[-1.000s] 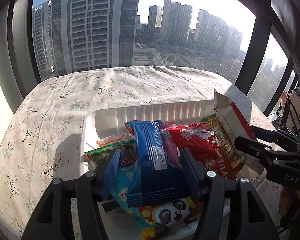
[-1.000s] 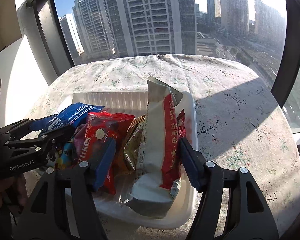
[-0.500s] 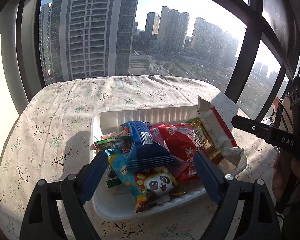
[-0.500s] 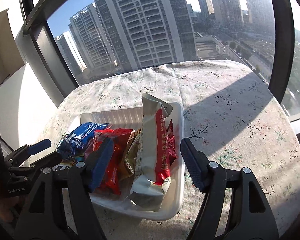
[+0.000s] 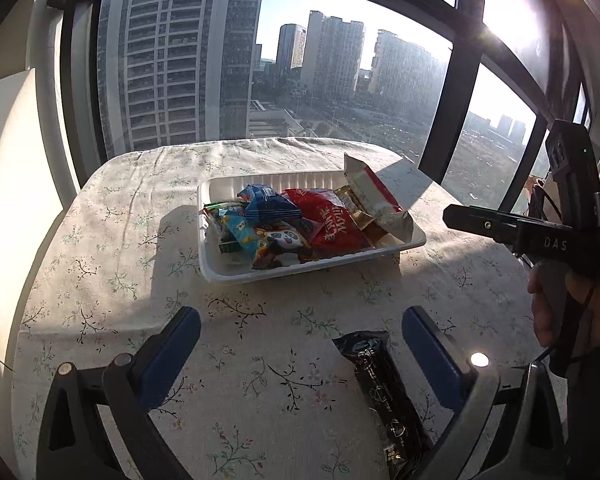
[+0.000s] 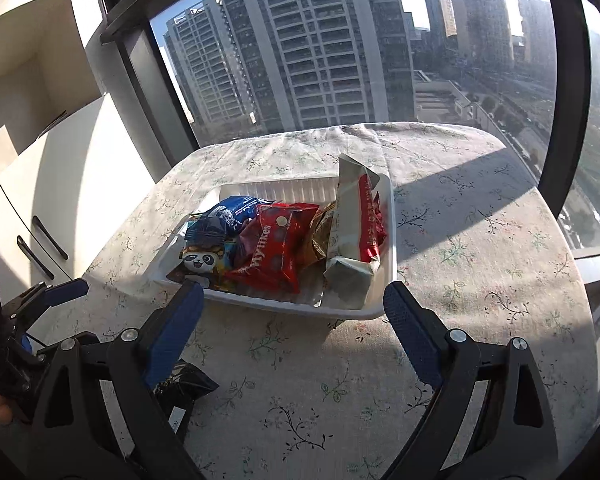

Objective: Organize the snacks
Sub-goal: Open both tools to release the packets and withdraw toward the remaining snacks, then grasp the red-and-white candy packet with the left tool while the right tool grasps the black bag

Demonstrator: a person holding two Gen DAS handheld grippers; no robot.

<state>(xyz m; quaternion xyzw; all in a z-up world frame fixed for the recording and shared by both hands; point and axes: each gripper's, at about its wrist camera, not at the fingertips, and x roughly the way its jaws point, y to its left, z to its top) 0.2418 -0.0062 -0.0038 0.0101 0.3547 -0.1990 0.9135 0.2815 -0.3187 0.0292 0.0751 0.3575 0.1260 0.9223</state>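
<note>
A white foam tray [image 5: 216,276] [image 6: 392,216] sits mid-table, filled with several snack packets: a blue one [image 5: 270,204] [image 6: 228,216], a red one [image 5: 332,224] [image 6: 276,244], a panda-print one [image 5: 276,244] [image 6: 200,260] and a tall white-and-red one [image 5: 376,200] [image 6: 352,232] leaning on the right rim. A black packet [image 5: 384,388] [image 6: 180,388] lies on the cloth near me. My left gripper [image 5: 300,332] hangs above the near cloth, jaws opening, nothing pressed between them. My right gripper [image 6: 290,304] is before the tray's near rim, jaws opening, holding nothing.
A floral cloth covers the table [image 5: 108,280] [image 6: 480,280], which stands against tall windows. White cabinets [image 6: 40,200] stand at the left. A hand [image 5: 560,308] holds the right gripper's handle at the right edge of the left wrist view.
Both grippers have drawn back from the tray and opened wide, leaving the blue packet and the white-and-red packet in the tray. The black packet has come into view.
</note>
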